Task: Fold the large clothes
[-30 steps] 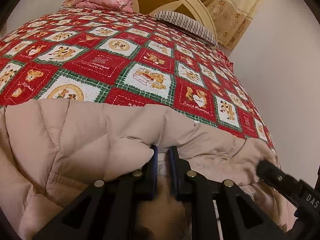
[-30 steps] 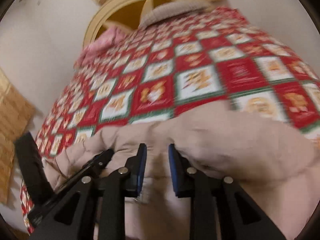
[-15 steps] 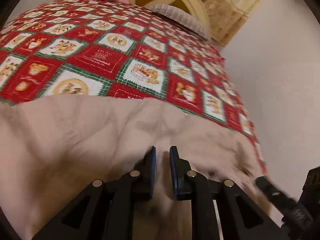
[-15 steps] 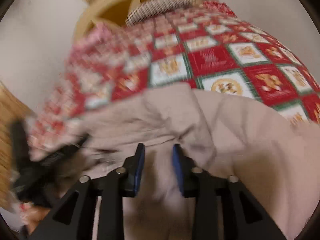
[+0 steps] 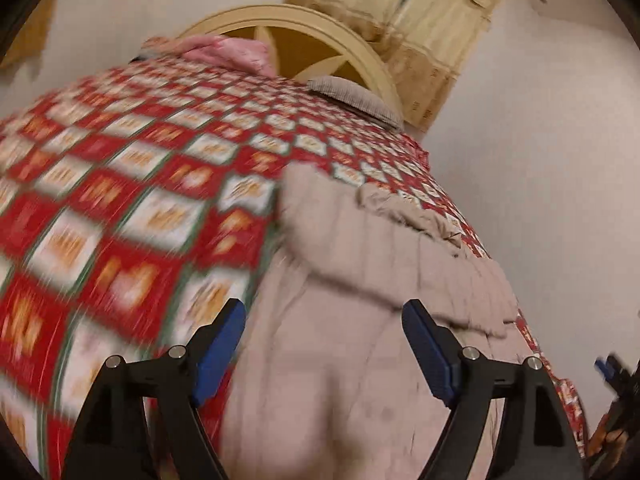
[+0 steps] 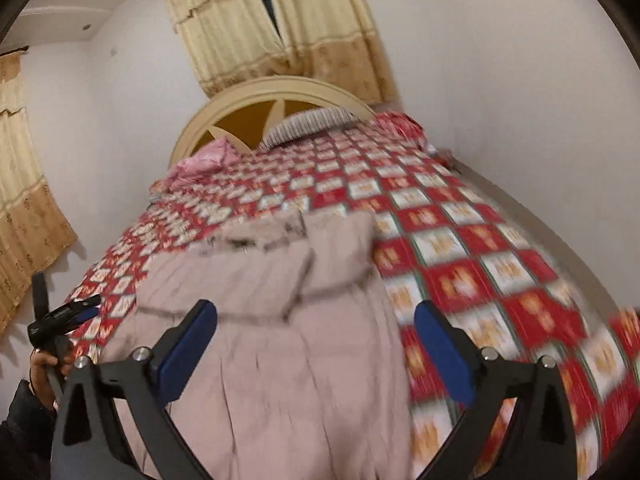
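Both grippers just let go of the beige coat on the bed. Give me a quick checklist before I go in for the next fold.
1. Left gripper free of fabric: ok, jaws opening, nothing pinched between them.
2. Right gripper free of fabric: ok, jaws opening, nothing between them.
3. Beige coat fully on the quilt: ok at the far end; the near hem is hidden behind the grippers, cannot tell.
4. Coat lying flat: not ok, the upper part is bunched and rumpled.
5. Fold edges lined up: cannot tell, both views are motion-blurred.
6. Pillow and pink bedding clear of the coat: ok, both up by the headboard.
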{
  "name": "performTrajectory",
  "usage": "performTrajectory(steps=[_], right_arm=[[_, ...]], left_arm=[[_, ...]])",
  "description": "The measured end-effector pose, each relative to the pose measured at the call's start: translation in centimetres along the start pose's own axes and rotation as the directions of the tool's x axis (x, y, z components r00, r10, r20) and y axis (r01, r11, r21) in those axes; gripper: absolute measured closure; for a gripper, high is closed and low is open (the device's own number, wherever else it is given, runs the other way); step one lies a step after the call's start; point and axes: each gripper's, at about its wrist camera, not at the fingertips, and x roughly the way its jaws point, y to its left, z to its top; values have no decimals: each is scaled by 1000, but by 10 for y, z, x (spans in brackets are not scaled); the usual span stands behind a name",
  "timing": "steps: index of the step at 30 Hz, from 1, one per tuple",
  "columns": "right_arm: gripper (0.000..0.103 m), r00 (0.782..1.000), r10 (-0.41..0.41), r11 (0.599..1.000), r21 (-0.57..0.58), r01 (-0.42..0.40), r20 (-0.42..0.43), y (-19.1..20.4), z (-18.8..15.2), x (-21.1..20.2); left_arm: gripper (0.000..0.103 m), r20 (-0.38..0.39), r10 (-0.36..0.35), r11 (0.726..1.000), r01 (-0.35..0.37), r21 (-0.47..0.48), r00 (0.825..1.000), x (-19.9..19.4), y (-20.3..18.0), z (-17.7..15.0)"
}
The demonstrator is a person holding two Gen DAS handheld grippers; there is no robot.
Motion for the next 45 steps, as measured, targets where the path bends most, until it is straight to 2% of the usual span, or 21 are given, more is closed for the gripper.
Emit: performTrajectory(steps=[4, 9, 12, 14, 18, 20, 23, 25, 27, 28, 32, 34, 35, 37, 38, 39, 41, 43, 45], right_arm=[[1, 996, 13, 999, -47, -17, -92, 1, -29, -15], [1, 985, -9, 997, -83, -6, -170, -6, -70, -15], [2, 976, -14, 999, -50, 3, -218, -14, -92, -2], [5, 968, -24, 999, -33, 16, -251, -20, -105, 2], [11, 942, -34, 999, 7, 38, -333, -27, -125, 20], [24, 923, 13, 999, 35, 0, -386, -26, -130, 27], [29, 897, 11, 999, -23, -23, -443, -12, -137, 29], [32, 888, -15, 998, -64, -17, -460, -8, -140, 27], [32, 884, 10, 999, -27, -25, -467, -15, -143, 27], [34, 883, 29, 1000, 8, -28, -469, -21, -144, 28], [30, 888, 14, 999, -20, -26, -459, -18, -149, 29], [36, 886, 11, 1000, -10, -17, -464, -21, -150, 30], [48, 885, 22, 1000, 4, -23, -465, -23, -151, 30], [64, 882, 78, 997, 61, -56, -464, -28, -150, 28], [73, 881, 110, 993, 93, -75, -459, -31, -149, 26], [77, 881, 132, 989, 115, -88, -455, -34, -147, 23], [84, 885, 175, 981, 151, -120, -431, -36, -140, 15], [85, 895, 218, 971, 179, -158, -389, -35, -130, 3], [86, 904, 254, 960, 202, -193, -344, -32, -118, -5]], left_arm=[[22, -19, -34, 996, 32, -81, 999, -27, 17, -41], [22, -40, -79, 995, 76, -71, 996, -45, 13, -82], [22, -92, -104, 993, 98, -71, 990, -47, 13, -99], [22, -104, -117, 992, 111, -65, 988, -50, 15, -107], [22, -120, -118, 991, 110, -72, 986, -54, 23, -122], [22, -131, -126, 990, 117, -76, 983, -57, 25, -130], [22, -153, -142, 989, 135, -56, 978, -60, 24, -139], [22, -164, -142, 990, 140, -24, 976, -62, 23, -145], [22, -170, -153, 988, 152, -18, 973, -60, 26, -150], [22, -171, -157, 988, 154, -33, 973, -58, 27, -151], [22, -149, -200, 979, 192, -66, 968, -59, 32, -151], [24, -141, -230, 972, 219, -89, 963, -60, 35, -152], [31, -141, -232, 971, 220, -96, 962, -60, 36, -152], [51, -144, -224, 972, 211, -99, 964, -60, 38, -151], [79, -150, -235, 969, 221, -107, 960, -60, 39, -151], [87, -159, -260, 962, 241, -128, 953, -59, 42, -150], [90, -153, -303, 947, 280, -154, 941, -61, 42, -148], [91, -140, -321, 944, 303, -132, 937, -67, 35, -142], [93, -107, -367, 929, 357, -101, 924, -79, 24, -132]])
